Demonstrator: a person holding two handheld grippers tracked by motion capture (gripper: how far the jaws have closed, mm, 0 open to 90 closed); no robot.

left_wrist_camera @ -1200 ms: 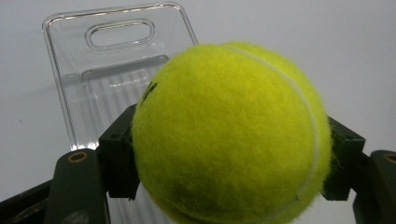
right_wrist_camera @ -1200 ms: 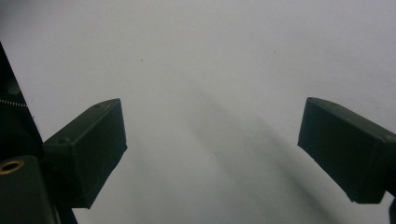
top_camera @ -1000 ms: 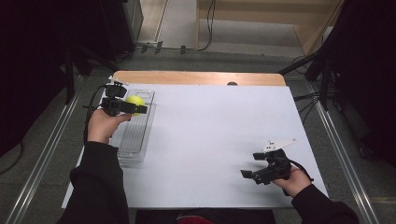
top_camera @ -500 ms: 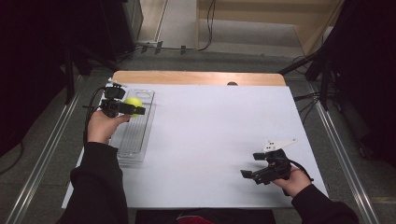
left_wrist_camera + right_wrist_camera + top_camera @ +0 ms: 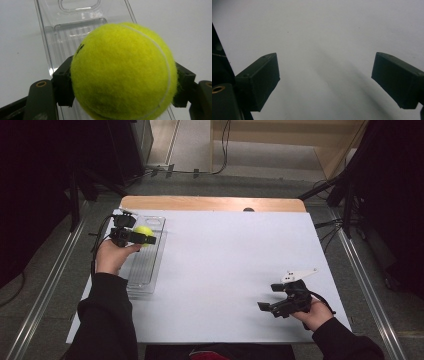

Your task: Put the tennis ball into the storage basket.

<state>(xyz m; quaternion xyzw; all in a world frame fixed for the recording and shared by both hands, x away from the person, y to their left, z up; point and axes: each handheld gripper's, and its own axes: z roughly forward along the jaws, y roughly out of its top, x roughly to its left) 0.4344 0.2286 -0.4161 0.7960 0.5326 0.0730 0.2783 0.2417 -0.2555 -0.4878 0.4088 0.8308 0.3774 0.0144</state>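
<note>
At about 5 o'clock on the white tabletop [image 5: 225, 270], nearest the person, the right claw [image 5: 266, 307] rests low in the right hand [image 5: 312, 312], released: its jaws stand wide apart with bare tabletop between them, holding and touching nothing. A cable [image 5: 322, 299] loops just behind it.

Farther off, at about 10 o'clock, the left hand [image 5: 111, 257] holds the left claw [image 5: 145, 239] clenched on the ball [image 5: 123, 72]. In the left gripper view the two black pads press the yellow-green ball from opposite sides, and it bulges between them. The ball hangs over the far part of the clear tray [image 5: 145, 270], which lies lengthwise along the left edge of the tabletop, its handle cutout at the far end. Whether the ball touches the tray I cannot tell.

Beyond the tabletop, at 12 o'clock, runs a wooden strip [image 5: 210, 203] with a small dark knob [image 5: 248, 209] on it, then grey floor [image 5: 200, 180] with cables. Nothing stands between the two claws.

Against the earlier frames, the left claw and ball have drifted slightly toward 9 o'clock over the tray, the grip unchanged. The right claw has kept its place.
</note>
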